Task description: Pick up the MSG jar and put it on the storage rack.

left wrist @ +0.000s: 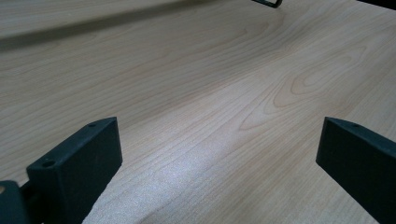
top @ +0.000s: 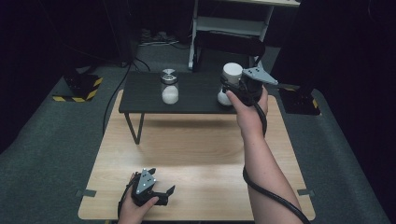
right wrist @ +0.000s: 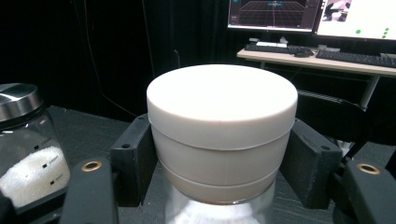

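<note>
The white-lidded jar point(right wrist: 219, 140) is cut off at the right gripper view's bottom edge, hiding its contents.

left gripper point(top: 161, 195) open, right gripper point(top: 233, 88) apparently clamped

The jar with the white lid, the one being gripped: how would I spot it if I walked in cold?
Look at the small dark raised shelf at the far end of the light wooden table. Two glass jars stand there; yours is the glass jar with the broad white plastic lid, on the right, clamped between the black jaws of the right gripper. Its neighbour, the glass jar with a silver metal lid, stands free.
</note>
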`<state>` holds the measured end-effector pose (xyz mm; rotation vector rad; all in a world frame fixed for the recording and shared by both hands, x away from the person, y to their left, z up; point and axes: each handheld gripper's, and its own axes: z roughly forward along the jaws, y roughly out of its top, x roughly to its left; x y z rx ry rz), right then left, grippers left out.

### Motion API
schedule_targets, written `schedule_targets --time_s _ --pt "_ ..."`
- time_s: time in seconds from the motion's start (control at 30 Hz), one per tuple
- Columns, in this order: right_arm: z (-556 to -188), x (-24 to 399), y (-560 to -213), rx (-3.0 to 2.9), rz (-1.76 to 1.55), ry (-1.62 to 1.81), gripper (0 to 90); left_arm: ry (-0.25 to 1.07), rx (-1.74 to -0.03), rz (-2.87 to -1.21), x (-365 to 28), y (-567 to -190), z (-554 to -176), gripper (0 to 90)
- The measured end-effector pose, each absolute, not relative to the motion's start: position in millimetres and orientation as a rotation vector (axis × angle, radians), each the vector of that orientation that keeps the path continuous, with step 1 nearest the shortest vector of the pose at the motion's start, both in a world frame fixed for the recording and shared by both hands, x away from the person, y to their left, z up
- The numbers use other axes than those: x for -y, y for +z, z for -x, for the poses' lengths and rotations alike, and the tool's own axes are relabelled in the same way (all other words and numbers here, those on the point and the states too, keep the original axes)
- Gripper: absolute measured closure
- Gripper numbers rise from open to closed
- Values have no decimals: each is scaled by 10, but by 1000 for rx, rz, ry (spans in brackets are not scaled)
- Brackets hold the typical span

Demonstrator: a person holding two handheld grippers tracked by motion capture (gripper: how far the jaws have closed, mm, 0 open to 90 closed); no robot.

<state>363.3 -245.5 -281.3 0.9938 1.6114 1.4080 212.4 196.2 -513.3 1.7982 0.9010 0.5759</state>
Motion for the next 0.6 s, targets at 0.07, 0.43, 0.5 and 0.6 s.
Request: schedule_targets --time_s 0.07,0.43,0.5,0.6 --pt "-3652 2434 -2820 -1611 -994 1400 344 575 -895 -1801 -1969 -5132 -2128 6" --pt "-3710 2383 -2936 -1589 -983 1397 344 563 -897 -1788 -1992 -5144 -2133 6" --pt "-3709 2390 -2941 -1586 -988 1400 344 565 -898 -1790 -1989 -5142 -2132 6" --pt "-3714 2420 -2957 -1578 -1001 1412 344 567 -895 -1792 -1987 -5141 -2129 6"
